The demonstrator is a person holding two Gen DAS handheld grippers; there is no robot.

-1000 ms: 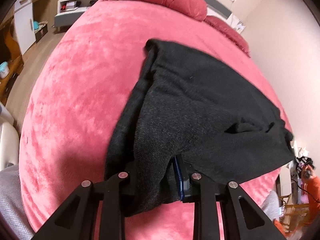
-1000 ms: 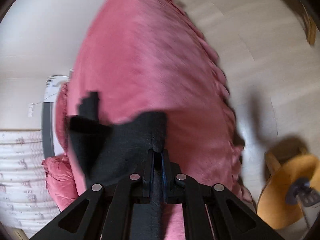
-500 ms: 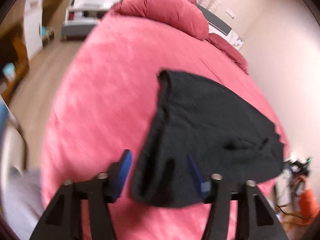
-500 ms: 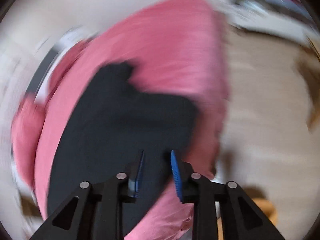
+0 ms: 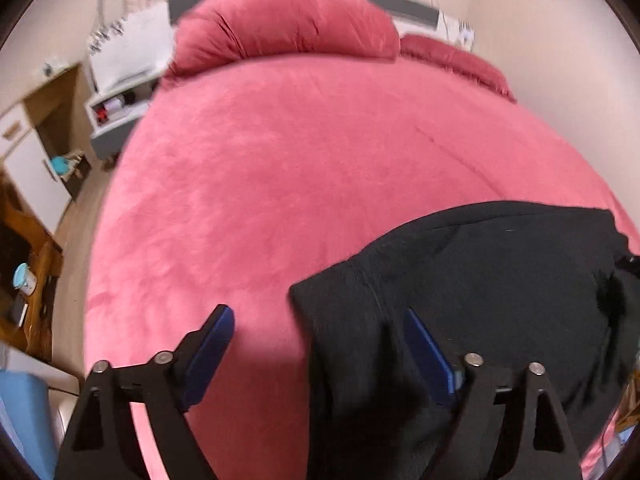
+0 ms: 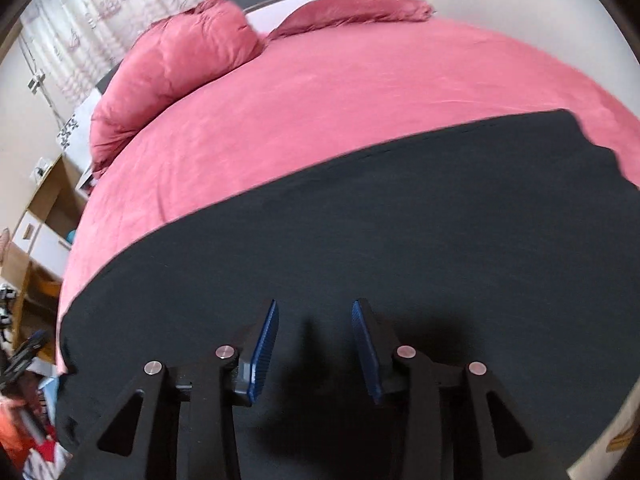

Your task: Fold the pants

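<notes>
On the pink bed (image 5: 280,168) black pants (image 6: 400,232) lie spread near its foot. Left gripper (image 5: 320,332) and right gripper (image 6: 314,320) hover released, holding nothing. Best pinch matching corners squarely before folding.

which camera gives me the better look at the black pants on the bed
The right wrist view. There the pants spread flat across most of the frame, with the far edge and a corner visible against the bed. The left wrist view shows only one end of them, low on the right, partly behind a finger.
</notes>
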